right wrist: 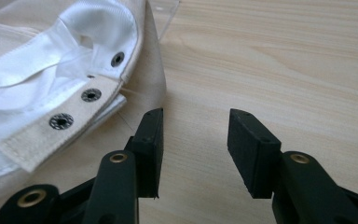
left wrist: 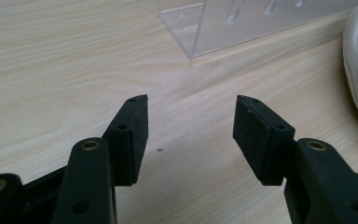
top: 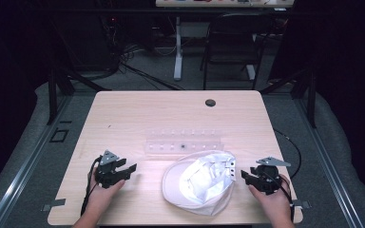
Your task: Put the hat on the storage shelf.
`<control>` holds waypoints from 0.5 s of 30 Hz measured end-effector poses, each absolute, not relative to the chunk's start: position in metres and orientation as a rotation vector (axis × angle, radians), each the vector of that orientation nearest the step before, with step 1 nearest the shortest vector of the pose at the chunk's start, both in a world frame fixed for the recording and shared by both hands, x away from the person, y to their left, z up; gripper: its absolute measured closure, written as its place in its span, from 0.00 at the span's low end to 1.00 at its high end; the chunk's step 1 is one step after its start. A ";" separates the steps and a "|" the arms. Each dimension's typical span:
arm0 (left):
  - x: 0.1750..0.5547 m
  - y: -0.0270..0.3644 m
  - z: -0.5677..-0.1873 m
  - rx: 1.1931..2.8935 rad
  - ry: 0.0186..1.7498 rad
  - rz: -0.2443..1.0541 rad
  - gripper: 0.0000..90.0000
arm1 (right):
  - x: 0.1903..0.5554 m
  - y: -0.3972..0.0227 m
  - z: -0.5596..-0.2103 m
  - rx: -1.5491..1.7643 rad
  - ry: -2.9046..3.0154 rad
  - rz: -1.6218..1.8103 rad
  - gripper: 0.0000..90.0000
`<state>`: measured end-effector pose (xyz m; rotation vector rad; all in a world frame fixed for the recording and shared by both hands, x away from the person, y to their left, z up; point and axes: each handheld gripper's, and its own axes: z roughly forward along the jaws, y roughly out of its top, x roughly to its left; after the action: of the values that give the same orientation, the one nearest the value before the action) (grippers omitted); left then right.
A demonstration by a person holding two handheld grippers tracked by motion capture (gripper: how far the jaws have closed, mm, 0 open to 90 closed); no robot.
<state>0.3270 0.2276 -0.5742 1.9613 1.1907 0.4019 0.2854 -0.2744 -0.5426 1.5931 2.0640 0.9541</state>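
- Both claws are wide open and hold nothing. Left gripper (top: 129, 170) rests on the table (top: 138, 109), well apart from the cap. Right gripper (top: 244, 176) sits just beside it.
- White cap (top: 200, 183) lies upside down between the two claws, with its snap strap (right wrist: 60, 122) near the right one.
- Past the cap stands a clear plastic rack (top: 184, 141), hard to make out.
- No writing can be read.

Honestly nothing readable anywhere here. The white cap (top: 200, 183) has no logo or print showing, its snap strap (right wrist: 60, 123) is blank, the clear acrylic stand (top: 183, 141) carries no label, and the wooden tabletop (top: 138, 114) has no markings either.
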 end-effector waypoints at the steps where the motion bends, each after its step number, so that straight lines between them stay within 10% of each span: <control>1: 0.327 0.228 -0.574 1.972 1.186 0.411 0.51 | 0.287 -0.276 -0.537 1.610 2.087 0.953 0.63; 15: 0.327 0.223 -0.577 1.978 1.181 0.390 0.51 | 0.304 -0.278 -0.506 1.774 2.202 0.942 0.68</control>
<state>0.3268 0.2232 -0.5767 1.9782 1.1814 0.3901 0.3039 -0.2778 -0.5059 1.7742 2.2025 0.9421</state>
